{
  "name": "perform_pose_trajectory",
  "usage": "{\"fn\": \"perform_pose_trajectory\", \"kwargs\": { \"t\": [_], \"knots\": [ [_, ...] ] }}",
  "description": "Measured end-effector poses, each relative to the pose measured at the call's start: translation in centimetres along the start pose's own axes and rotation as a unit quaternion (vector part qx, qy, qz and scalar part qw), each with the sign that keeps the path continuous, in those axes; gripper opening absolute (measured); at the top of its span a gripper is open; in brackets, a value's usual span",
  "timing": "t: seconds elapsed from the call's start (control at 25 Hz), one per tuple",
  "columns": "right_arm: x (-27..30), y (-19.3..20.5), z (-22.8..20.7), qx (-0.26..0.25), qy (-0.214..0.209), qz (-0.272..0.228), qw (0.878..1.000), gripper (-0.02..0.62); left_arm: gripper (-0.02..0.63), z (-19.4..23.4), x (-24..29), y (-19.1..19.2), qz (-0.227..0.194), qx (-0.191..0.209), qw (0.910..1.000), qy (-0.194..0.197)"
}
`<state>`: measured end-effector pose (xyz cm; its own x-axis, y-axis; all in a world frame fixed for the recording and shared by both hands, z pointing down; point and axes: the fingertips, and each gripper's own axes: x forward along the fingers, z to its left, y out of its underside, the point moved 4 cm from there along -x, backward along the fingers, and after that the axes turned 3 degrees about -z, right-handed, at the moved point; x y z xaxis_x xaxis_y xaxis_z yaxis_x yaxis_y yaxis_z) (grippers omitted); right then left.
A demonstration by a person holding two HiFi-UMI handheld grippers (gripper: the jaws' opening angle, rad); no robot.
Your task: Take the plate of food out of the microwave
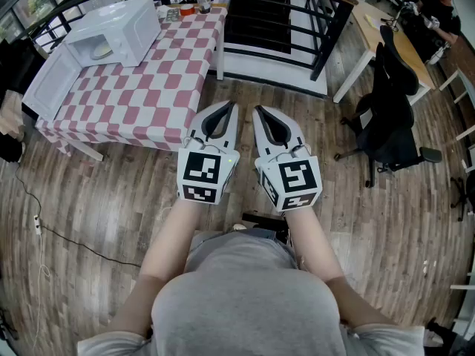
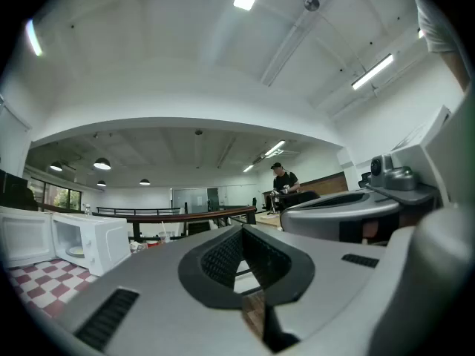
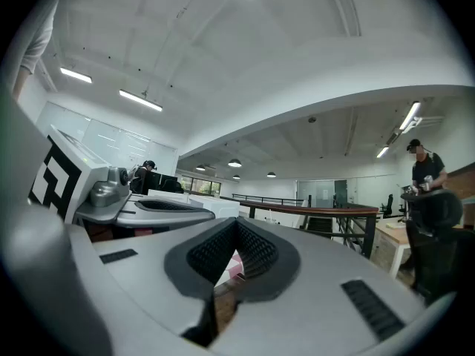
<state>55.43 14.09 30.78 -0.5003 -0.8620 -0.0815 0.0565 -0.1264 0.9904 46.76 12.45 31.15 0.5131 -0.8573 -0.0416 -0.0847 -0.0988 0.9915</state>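
Observation:
A white microwave (image 1: 119,30) stands on the far left part of a red-and-white checked table (image 1: 159,87), its door (image 1: 50,81) swung open. Inside it lies a plate of food (image 1: 102,50). I hold my left gripper (image 1: 223,107) and right gripper (image 1: 262,113) side by side over the wooden floor, short of the table's near edge. Both are shut with nothing between the jaws. The left gripper view has the microwave (image 2: 93,240) far off at the left, beyond the left gripper (image 2: 241,232). In the right gripper view the right gripper (image 3: 237,225) points past the railing.
Cups (image 1: 202,3) stand at the table's far end. A dark railing (image 1: 286,22) runs behind it. A black office chair (image 1: 392,106) and a wooden desk (image 1: 386,44) are to the right, with a person (image 1: 438,15) at the far corner. A cable (image 1: 38,227) lies on the floor.

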Motion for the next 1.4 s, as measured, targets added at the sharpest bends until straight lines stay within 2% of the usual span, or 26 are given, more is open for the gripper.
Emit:
{"fn": "perform_pose_trajectory", "kwargs": {
  "t": [0.48,0.8,1.04,1.4],
  "knots": [
    [1.9,0.3,2.0,-0.012,-0.002,0.011,1.0,0.025,0.002,2.4,0.1,0.5,0.009,-0.014,0.9997,0.017],
    [4.9,0.1,4.3,-0.011,0.001,0.018,1.0,0.026,0.002,6.4,-0.5,0.8,0.01,-0.019,0.9997,0.012],
    [7.5,0.1,6.5,0.011,0.008,0.016,1.0,0.026,0.002,9.9,-1.3,1.1,0.013,-0.017,0.9997,0.012],
    [11.3,-0.3,9.9,0.013,-0.001,0.011,1.0,0.026,0.002,14.9,-2.3,1.2,0.009,-0.023,0.9997,0.005]
  ]
}}
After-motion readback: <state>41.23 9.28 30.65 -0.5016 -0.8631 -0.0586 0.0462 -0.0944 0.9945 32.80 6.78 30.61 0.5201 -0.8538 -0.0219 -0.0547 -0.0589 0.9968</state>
